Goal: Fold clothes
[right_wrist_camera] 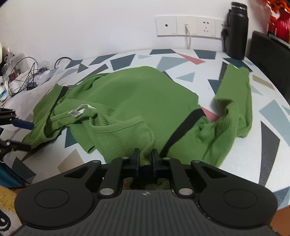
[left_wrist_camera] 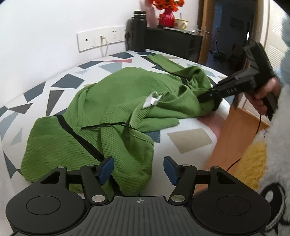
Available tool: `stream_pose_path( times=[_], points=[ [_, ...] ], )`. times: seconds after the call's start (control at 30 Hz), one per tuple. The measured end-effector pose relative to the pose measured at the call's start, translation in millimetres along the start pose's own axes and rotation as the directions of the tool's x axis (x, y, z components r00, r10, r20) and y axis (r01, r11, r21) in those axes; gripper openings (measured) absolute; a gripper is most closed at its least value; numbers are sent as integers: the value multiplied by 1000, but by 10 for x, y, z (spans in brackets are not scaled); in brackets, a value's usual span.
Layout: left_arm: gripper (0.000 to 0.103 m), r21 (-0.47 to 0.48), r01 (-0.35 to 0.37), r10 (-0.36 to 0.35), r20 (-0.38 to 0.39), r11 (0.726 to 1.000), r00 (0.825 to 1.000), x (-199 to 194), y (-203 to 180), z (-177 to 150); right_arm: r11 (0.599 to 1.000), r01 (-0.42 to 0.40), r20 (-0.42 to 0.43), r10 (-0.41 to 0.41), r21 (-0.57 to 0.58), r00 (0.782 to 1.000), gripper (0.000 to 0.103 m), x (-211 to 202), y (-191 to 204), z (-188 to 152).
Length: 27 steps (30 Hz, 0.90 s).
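Note:
A crumpled green ribbed sweater [left_wrist_camera: 112, 94] with black trim and a white label [left_wrist_camera: 151, 101] lies spread across the table [left_wrist_camera: 190, 138], which has a geometric patterned cloth. My left gripper [left_wrist_camera: 138, 167] is open over the sweater's near hem, its blue pads apart and not pressing the cloth. In the right wrist view my right gripper [right_wrist_camera: 145, 157] is shut on a bunched fold of the sweater [right_wrist_camera: 130, 94] at the table's near edge. The left wrist view shows the right gripper [left_wrist_camera: 208, 98], held by a hand, biting the garment's right side. The left gripper [right_wrist_camera: 20, 135] appears at the far left.
A black bottle [left_wrist_camera: 138, 30] stands at the table's back by a wall socket panel [left_wrist_camera: 99, 39] with a plugged cable. A red vase [left_wrist_camera: 167, 17] sits on dark furniture behind. Tangled cables [right_wrist_camera: 23, 76] clutter the left end. Wooden floor [left_wrist_camera: 235, 136] lies beyond the right edge.

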<state>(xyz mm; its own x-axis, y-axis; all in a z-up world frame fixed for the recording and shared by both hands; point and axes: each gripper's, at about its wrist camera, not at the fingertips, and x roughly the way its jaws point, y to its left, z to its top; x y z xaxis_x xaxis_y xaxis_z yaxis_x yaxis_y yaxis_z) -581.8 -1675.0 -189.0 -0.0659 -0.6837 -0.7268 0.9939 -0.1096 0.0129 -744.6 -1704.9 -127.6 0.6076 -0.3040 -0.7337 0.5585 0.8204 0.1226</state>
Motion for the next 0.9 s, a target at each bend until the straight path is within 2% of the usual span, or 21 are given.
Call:
stream_pose_path(
  times=[0.13, 0.23, 0.33, 0.47, 0.6, 0.67, 0.7, 0.77, 0.9],
  points=[
    [55, 54, -51, 52, -17, 997, 998, 80, -60, -30, 1000, 16, -6, -16, -18, 1000, 14, 31, 43, -21],
    [53, 146, -130, 139, -48, 981, 989, 207, -102, -47, 999, 22, -7, -22, -25, 1000, 16, 64, 57, -25],
    [52, 223, -162, 174, -38, 961, 984, 244, -140, -83, 999, 30, -11, -30, -27, 999, 17, 102, 57, -40],
    [52, 328, -189, 199, 3, 926, 980, 199, -289, -131, 999, 33, -3, -33, -24, 999, 17, 89, 46, -69],
    [52, 428, -232, 213, 93, 874, 973, 147, -461, -159, 999, 34, 2, -34, -11, 999, 18, 79, 23, -84],
    [49, 461, -230, 211, 93, 857, 973, 180, -506, -150, 999, 33, 4, -33, -3, 999, 18, 73, 19, -89],
    [41, 477, -226, 209, 89, 849, 974, 202, -525, -148, 999, 32, 4, -32, -2, 999, 18, 72, 19, -90],
    [34, 521, -217, 209, 76, 826, 975, 246, -565, -168, 1000, 31, 3, -31, -1, 1000, 17, 73, 18, -90],
    [32, 583, -197, 204, 55, 788, 978, 275, -603, -247, 1000, 26, 1, -26, 1, 1000, 18, 74, 6, -82]
  ],
)
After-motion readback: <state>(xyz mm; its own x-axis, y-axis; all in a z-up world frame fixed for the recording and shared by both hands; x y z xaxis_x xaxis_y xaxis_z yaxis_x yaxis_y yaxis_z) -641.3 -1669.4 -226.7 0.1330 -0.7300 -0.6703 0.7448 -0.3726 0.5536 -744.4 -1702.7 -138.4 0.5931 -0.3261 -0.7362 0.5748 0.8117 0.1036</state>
